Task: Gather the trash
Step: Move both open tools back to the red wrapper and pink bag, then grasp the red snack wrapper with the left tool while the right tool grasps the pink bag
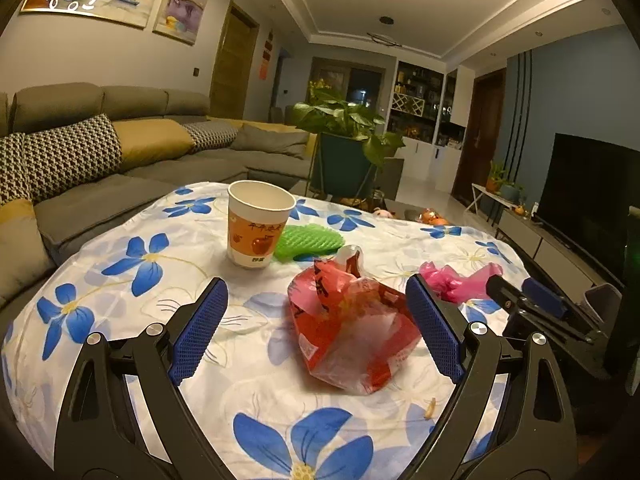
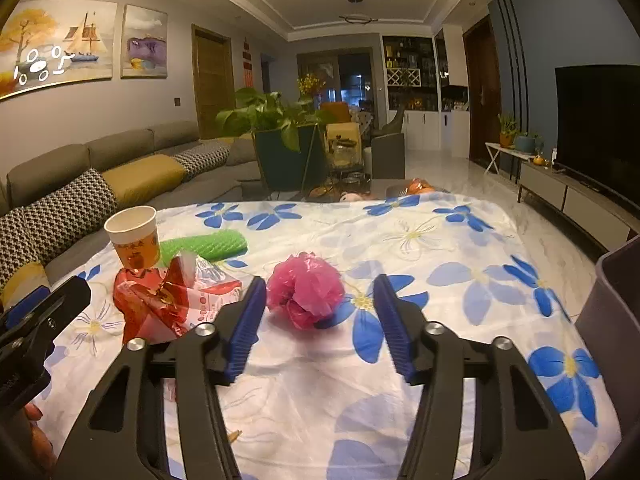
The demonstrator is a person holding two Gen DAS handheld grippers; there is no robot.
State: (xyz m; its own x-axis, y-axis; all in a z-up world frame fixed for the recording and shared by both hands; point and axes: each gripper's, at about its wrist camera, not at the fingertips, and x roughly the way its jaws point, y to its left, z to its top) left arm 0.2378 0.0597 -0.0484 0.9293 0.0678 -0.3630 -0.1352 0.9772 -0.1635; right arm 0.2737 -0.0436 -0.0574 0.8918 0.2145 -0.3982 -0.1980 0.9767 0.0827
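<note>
A crumpled red plastic bag (image 1: 352,328) lies on the flowered tablecloth, between the spread fingers of my left gripper (image 1: 320,328), which is open and empty. Behind it stand a paper cup (image 1: 258,226) and a green foam net (image 1: 310,242). A crumpled pink bag (image 2: 306,294) lies just ahead of my right gripper (image 2: 320,320), also open and empty. The right wrist view shows the red bag (image 2: 168,304), the cup (image 2: 134,236) and the net (image 2: 208,246) at the left. The pink bag (image 1: 456,280) appears right of the left gripper's fingers.
A dark bin (image 2: 612,332) stands at the table's right edge. My right gripper (image 1: 532,300) shows at the right of the left wrist view. A grey sofa (image 1: 120,160), a potted plant (image 1: 344,140) and a TV (image 1: 592,196) surround the table. A small crumb (image 1: 430,406) lies near the front.
</note>
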